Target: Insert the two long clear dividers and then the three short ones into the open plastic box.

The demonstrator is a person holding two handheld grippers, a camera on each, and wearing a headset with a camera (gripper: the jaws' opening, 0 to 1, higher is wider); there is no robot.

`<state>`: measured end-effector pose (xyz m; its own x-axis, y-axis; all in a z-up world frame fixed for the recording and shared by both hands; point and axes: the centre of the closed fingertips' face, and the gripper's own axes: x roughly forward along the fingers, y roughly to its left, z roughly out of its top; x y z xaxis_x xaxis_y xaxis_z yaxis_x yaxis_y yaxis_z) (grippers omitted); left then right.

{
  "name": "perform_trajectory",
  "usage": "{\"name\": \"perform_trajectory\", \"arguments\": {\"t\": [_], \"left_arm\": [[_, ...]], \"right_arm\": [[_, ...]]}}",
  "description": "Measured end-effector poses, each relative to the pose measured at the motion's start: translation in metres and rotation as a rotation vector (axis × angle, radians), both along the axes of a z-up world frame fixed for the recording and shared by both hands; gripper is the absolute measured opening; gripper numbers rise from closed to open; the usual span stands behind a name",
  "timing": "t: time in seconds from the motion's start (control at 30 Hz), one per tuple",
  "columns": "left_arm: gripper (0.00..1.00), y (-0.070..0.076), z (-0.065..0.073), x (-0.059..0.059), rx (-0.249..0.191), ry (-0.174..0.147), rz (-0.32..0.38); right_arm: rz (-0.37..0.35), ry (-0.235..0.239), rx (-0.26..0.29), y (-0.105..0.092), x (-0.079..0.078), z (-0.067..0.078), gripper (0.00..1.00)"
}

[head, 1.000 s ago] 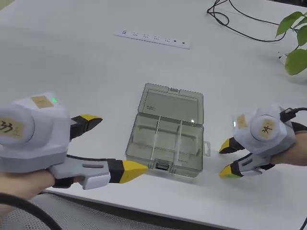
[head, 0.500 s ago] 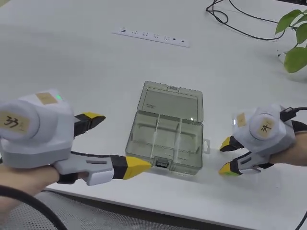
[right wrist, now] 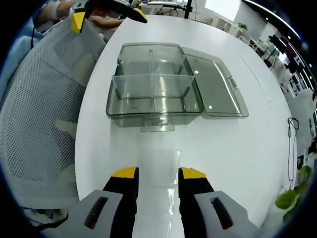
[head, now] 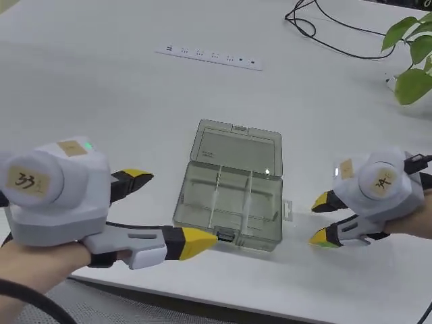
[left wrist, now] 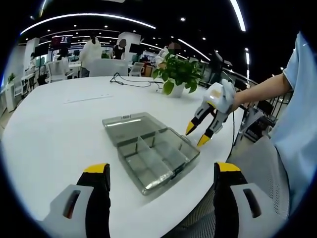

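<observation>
- The left tongs point(head: 182, 207) hang released and empty, jaws wide, at about 8 o'clock of the box. The right tongs point(head: 313, 220) are released too, jaws a little apart with nothing between them, at about 4 o'clock.
- The open plastic box point(head: 202, 226) sits on the white surface point(head: 101, 88) between them, its lid point(head: 236, 145) lying flat on the 12 o'clock side.
- Clear dividers point(head: 214, 199) stand in the tray, two running from 6 to 12 o'clock in the head view. I cannot tell how many short cross pieces are seated.
- A pale rectangle point(right wrist: 166, 166) just ahead of the right tongs may be a clear divider or only glare.
- For a short piece, I would pinch its top edge, keep it upright, line both ends up with the slots and press straight down. The other tongs should steady a wall, since the light box would likely slide.
</observation>
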<state>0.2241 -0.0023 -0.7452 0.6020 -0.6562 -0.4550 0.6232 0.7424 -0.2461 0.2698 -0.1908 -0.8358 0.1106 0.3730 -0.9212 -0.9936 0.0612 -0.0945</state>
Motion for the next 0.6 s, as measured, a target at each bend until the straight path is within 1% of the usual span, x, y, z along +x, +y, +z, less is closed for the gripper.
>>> {"name": "perform_trajectory", "arguments": {"t": [0.07,0.13,0.17,0.23,0.3,0.33,0.37,0.4,0.43,0.47,0.5,0.57,0.6], "left_arm": [[0.87,-0.003,0.002,0.002,-0.015,0.001,0.006],[0.85,-0.007,0.004,0.004,-0.036,0.010,0.007],[0.85,-0.010,0.005,0.006,-0.048,0.008,0.006],[0.83,-0.013,0.007,0.009,-0.062,0.016,0.009],[0.81,-0.016,0.008,0.012,-0.069,0.023,0.009],[0.79,-0.017,0.009,0.013,-0.072,0.023,0.007],[0.77,-0.019,0.010,0.014,-0.076,0.024,0.005],[0.75,-0.023,0.012,0.015,-0.085,0.032,0.004],[0.73,-0.027,0.014,0.017,-0.097,0.031,-0.005],[0.70,-0.031,0.015,0.018,-0.112,0.043,-0.002],[0.67,-0.037,0.017,0.020,-0.125,0.046,-0.016],[0.60,-0.043,0.017,0.024,-0.126,0.055,-0.020],[0.58,-0.051,0.019,0.025,-0.136,0.058,-0.038]], "right_arm": [[-0.012,-0.011,0.016,0.001,0.001,0.005,0.32],[-0.009,-0.020,0.022,0.002,0.000,0.009,0.32],[-0.013,-0.046,0.034,0.004,0.003,0.013,0.32],[-0.009,-0.051,0.038,0.005,0.001,0.018,0.32],[-0.002,-0.091,0.060,0.009,0.004,0.028,0.32],[-0.007,-0.092,0.065,0.010,0.004,0.031,0.32],[-0.008,-0.112,0.080,0.013,0.006,0.036,0.32],[-0.001,-0.131,0.083,0.015,0.006,0.042,0.32],[0.000,-0.139,0.092,0.017,0.005,0.048,0.32],[0.010,-0.165,0.110,0.021,0.007,0.055,0.33],[0.009,-0.170,0.116,0.023,0.005,0.060,0.33],[0.016,-0.198,0.138,0.029,0.006,0.070,0.33],[0.026,-0.212,0.147,0.033,0.004,0.076,0.33]]}}
